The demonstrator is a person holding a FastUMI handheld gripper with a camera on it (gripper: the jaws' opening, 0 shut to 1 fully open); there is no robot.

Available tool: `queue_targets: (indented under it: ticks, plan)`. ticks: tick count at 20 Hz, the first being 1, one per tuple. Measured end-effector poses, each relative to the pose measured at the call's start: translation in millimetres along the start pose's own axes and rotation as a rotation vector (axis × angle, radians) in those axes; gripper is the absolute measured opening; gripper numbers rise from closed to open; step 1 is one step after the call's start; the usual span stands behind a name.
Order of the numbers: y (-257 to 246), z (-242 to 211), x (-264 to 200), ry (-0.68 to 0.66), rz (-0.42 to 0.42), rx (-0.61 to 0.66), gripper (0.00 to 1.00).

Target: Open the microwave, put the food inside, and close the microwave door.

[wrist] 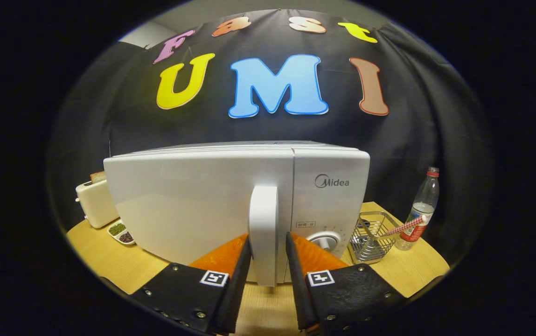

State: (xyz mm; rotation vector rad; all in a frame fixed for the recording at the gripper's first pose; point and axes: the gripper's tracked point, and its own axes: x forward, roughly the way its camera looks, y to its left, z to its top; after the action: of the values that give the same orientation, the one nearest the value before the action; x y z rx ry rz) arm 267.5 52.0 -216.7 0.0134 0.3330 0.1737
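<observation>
White casing: microwave (202, 205) is sitting on a pale wooden table (109, 261), its front facing the camera and its long axis running left to right across the view.
Left of it: cream toaster (95, 203) is standing beside the microwave's left end, with a small two-part dish (121, 232) of green and dark bits lying just in front of the toaster.
Door: microwave door (188, 205) is looking shut or very nearly shut, lying flush with the control panel to its right, so the opening step is only beginning.
Handle: door handle (264, 233) is a white upright bar near the door's right edge, its long axis running top to bottom.
Tongs: tongs (268, 261) are reaching forward with one finger on each side of the handle; they are standing slightly apart, and whether both are pressing on the bar cannot be told.
Right of it: round knob (326, 241) is sitting on the panel; beyond it a wire basket (370, 235), a striped straw (405, 226) and a clear bottle (421, 205) are standing on the table.
Progress: judging from this, nothing is finished yet; pulling the door open, loading food and closing are all remaining.
Food: which item is meant cannot be told.
</observation>
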Motion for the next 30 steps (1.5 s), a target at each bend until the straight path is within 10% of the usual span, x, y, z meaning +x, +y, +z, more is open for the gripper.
queue_targets:
  ticks: [6,16,30]
  plan:
    - [4,-2,1,0.027,-0.020,-0.002,0.19]
    - [3,-5,-2,0.070,0.002,-0.038,0.03]
    - [44,-29,-99,0.099,-0.028,-0.015,0.13]
